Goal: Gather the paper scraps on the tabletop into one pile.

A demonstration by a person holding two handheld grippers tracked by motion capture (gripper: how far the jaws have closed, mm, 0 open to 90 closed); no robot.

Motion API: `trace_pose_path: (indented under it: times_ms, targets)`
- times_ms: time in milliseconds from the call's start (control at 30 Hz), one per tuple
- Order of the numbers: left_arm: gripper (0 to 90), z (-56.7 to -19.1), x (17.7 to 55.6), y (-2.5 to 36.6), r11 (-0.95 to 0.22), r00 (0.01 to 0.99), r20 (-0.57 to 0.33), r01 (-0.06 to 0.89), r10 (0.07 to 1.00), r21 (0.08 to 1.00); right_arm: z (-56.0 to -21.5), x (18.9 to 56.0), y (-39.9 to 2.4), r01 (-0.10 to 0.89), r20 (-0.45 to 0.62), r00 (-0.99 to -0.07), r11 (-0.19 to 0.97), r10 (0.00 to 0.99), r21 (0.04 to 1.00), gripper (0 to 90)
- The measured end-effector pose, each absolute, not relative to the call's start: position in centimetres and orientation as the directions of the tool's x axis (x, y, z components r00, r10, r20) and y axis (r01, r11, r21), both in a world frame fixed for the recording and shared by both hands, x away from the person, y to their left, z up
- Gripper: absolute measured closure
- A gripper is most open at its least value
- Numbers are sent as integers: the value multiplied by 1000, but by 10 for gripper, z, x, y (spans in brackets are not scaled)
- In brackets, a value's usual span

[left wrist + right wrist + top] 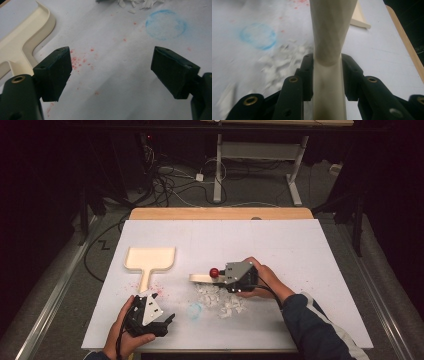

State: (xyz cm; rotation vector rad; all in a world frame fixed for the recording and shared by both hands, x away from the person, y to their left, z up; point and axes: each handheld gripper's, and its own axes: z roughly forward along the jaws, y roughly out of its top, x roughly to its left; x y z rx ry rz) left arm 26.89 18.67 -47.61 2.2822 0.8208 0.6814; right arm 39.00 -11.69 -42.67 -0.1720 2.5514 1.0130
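The work in hand looks like sweeping up: the right gripper (227,279) has its jaws clamped on the handle of a cream brush (201,278), which sticks out to the left just above the heap of white paper scraps (220,300) near the middle of the white table (300,250). In the right gripper view the handle (329,50) runs straight up between the two black jaws, with the scraps lying blurred to its left. The left gripper (170,319) sits at the near left with its jaws wide apart and nothing between them, resting over red specks (78,61) on the table. The cream dustpan (149,261) lies at the left, its handle toward the near edge, just beyond that gripper and apart from the scraps.

My reading is that the sweep has barely begun, since the scraps sit in a loose heap well away from the dustpan. The next move probably calls for the left gripper to take the dustpan handle and steady it while the brush drags the scraps leftward.

A faint blue ring (166,25) marks the table beside the scraps. No brand, label or readable writing appears anywhere.
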Motion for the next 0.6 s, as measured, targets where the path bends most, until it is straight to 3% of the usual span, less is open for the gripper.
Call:
trace_pose_path:
  times_ms: [200,333,433,600]
  targets:
    - [163,-476,270,185,-618,678,249,377,691,689,-422,374,-143,-265,-377,-926,713,-1,649,678]
    - [163,-476,271,184,-622,679,251,379,690,686,-414,371,-154,-246,-430,-897,700,98,671,679]
    - [163,-476,271,183,-621,680,251,376,689,688,-405,376,-166,-188,-380,-907,633,181,751,679]
    - [163,-476,272,184,-623,678,256,375,689,686,-396,376,-181,-90,-343,-894,634,288,768,679]
